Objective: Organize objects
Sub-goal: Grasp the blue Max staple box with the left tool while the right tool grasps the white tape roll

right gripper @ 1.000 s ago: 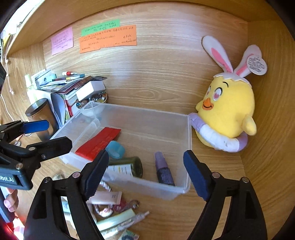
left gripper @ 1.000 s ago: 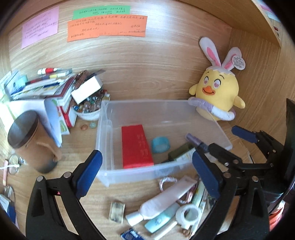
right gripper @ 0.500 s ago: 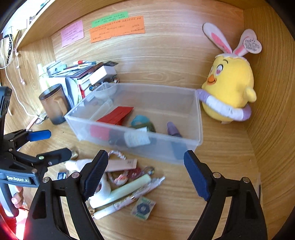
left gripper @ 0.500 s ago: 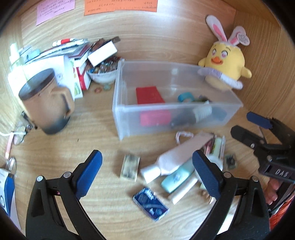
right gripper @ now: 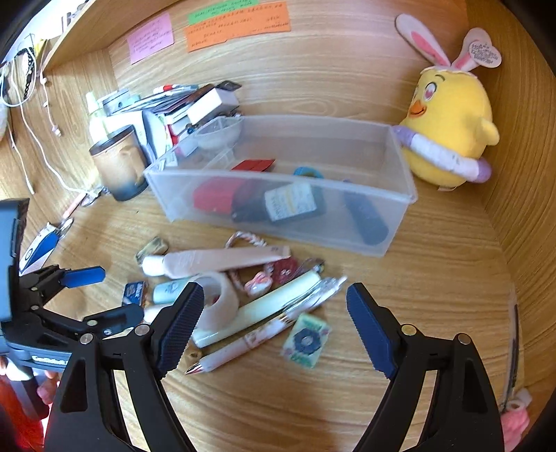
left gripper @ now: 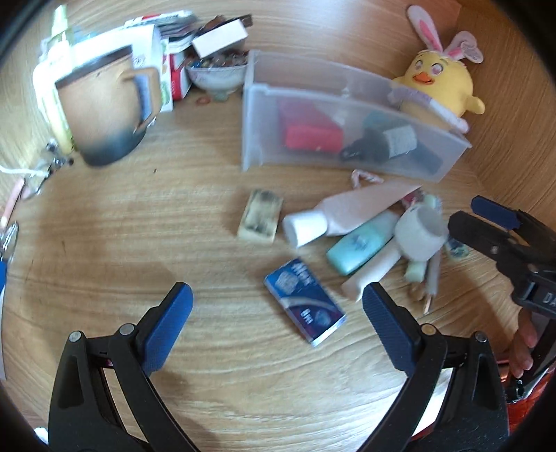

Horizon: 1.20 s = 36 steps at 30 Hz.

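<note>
Hovering over counter [left gripper: 104,222] clutter: left tool [left gripper: 276,307] and right tool [right gripper: 271,321] both spread, nothing pinched.

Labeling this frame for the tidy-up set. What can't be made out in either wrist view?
- Sticky notes, right view: writing too small to read; they are out of frame in the left view.
- Things inside the clear bin, both views: frosted wall blurs them; only a red box and a dark bottle are recognizable.
- Blue packet, left view: print smeared by motion blur.
- Items under the tape roll, right view: covered by the roll and the right gripper's finger.

Loose clutter [right gripper: 243,295] before clear bin [right gripper: 396,222]
</note>
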Tool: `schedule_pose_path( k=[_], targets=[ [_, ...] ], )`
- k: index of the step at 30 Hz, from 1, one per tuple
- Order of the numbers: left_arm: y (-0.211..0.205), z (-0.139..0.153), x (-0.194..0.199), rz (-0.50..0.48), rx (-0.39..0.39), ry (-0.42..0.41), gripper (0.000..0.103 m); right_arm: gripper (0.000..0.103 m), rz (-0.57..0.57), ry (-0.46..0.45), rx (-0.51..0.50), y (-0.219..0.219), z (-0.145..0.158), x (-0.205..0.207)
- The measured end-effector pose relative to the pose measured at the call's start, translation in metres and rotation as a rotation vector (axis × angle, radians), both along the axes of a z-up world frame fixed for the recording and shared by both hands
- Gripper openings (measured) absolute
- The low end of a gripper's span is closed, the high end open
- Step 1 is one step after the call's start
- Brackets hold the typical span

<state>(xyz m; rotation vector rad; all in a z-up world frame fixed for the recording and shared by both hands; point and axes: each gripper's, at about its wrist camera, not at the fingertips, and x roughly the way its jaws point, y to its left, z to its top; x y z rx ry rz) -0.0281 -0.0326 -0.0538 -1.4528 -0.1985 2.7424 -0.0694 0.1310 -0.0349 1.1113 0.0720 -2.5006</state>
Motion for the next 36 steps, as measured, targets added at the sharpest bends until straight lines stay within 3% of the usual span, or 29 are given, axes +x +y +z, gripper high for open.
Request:
schedule_pose_path(
  k=[4,14,18,23,27,29,31,36],
  targets=[
    [0.000,-0.002,0.005,0.023,-0.061,0.015,0.099,0.082,0.018,-0.015,-0.006,-0.006,-0.005,0.004],
    [-0.025,0.001,0.019,0.075,-0.039,0.004,0.099,0.082,0.071,-0.032,0.011,-0.024,-0.013,0.011],
    [-0.009,0.002,0.016,0.023,-0.012,0.010,0.099,0.082,0.074,-0.039,0.005,-0.027,-0.015,0.011],
    [0.014,-0.003,0.012,-0.022,-0.099,0.027,0.099,0.082,0.076,-0.045,0.002,-0.028,-0.015,0.011],
    [0.013,-0.003,0.016,-0.023,-0.117,0.053,0.084,0.081,0.082,-0.017,0.014,-0.031,-0.014,0.012],
    [0.008,-0.001,0.019,-0.011,-0.116,0.056,0.075,0.078,0.085,-0.007,0.016,-0.033,-0.013,0.012],
    [0.001,0.000,0.021,-0.002,-0.109,0.058,0.069,0.063,0.095,-0.017,0.012,-0.035,-0.014,0.010],
    [-0.008,0.002,0.022,0.003,-0.069,0.054,0.067,0.046,0.106,-0.027,0.014,-0.039,-0.017,0.009]
  ],
)
